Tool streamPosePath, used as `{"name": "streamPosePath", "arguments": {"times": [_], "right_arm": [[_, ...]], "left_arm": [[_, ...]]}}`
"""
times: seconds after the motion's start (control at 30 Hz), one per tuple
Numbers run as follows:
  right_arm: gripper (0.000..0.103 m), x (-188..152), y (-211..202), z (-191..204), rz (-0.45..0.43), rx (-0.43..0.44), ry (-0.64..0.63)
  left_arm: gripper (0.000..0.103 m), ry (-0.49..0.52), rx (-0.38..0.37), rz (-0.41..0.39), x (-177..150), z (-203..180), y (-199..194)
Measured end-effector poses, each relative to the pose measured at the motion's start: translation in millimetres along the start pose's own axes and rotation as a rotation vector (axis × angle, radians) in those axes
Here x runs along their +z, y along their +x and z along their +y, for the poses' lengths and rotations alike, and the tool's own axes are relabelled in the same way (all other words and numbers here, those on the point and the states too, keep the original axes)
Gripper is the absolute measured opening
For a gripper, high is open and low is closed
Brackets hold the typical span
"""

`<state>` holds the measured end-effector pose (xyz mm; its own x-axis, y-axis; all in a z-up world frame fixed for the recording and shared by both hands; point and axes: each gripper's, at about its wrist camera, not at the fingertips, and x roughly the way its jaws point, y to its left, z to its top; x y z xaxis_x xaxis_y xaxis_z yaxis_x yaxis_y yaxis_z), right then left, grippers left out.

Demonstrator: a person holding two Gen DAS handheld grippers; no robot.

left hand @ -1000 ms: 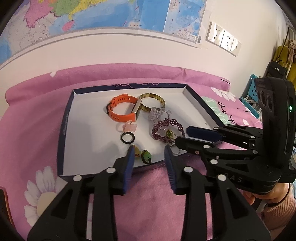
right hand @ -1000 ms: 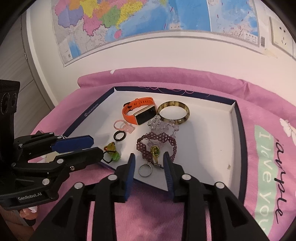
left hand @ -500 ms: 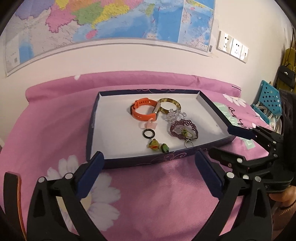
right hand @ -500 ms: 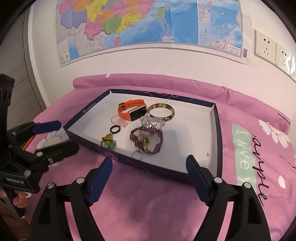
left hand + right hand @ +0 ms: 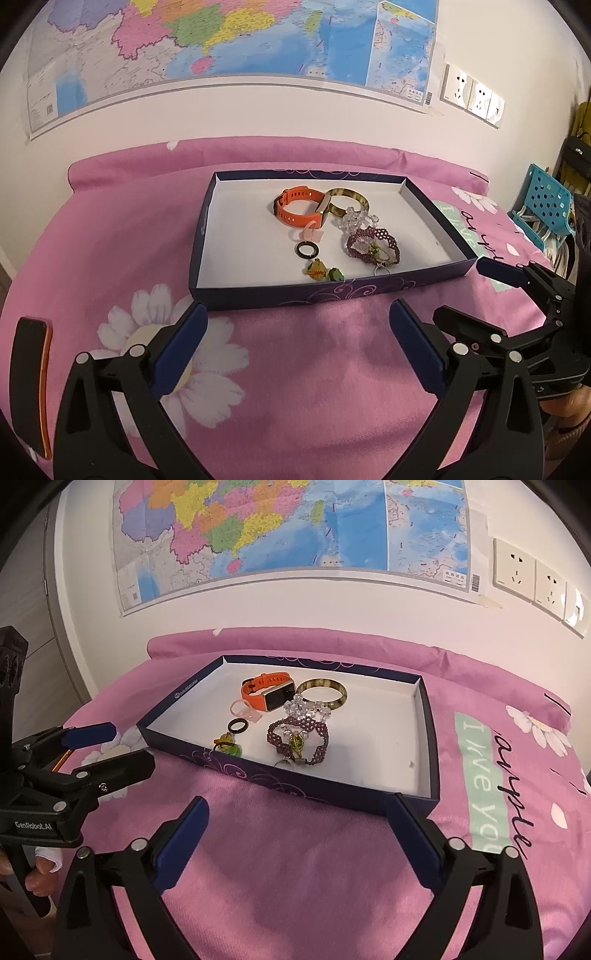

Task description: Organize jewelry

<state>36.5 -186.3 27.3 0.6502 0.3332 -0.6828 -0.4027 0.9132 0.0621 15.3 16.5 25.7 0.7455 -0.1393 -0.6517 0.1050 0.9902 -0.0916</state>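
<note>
A navy box lid tray (image 5: 258,293) (image 5: 332,794) lies on the pink bedspread. In it lie an orange watch (image 5: 295,214) (image 5: 264,692), a tortoiseshell bangle (image 5: 349,197) (image 5: 322,692), clear beads (image 5: 356,218), a purple beaded bracelet (image 5: 373,245) (image 5: 299,740), a black ring (image 5: 307,250) (image 5: 238,726), a pink ring (image 5: 312,232) and green-yellow charms (image 5: 325,273) (image 5: 229,746). My left gripper (image 5: 295,328) is open and empty in front of the tray. My right gripper (image 5: 295,819) is open and empty, also in front of the tray.
The bed meets a white wall with a map (image 5: 221,37) and sockets (image 5: 532,576). A blue perforated stool (image 5: 543,206) stands at the right. A black and orange object (image 5: 31,384) shows at the left edge of the left wrist view.
Both grippers went from nearly shut at the tray's front edge to wide open, and both have drawn back from the tray. The jewelry has not moved.
</note>
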Motion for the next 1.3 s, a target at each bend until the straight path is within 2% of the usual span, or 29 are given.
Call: {"name": "streamPosePath", "arguments": {"times": [0.47,1.3], "right_arm": [[0.096,-7,-12,4,-0.017,-0.002,0.015],[0.096,-18,-20,6,-0.002,0.004,0.059]], "left_arm": [[0.097,0.0,0.071,0.008,-10,-1,-9],[0.097,0.023,0.077,0.001,-19,-10,-20]]}}
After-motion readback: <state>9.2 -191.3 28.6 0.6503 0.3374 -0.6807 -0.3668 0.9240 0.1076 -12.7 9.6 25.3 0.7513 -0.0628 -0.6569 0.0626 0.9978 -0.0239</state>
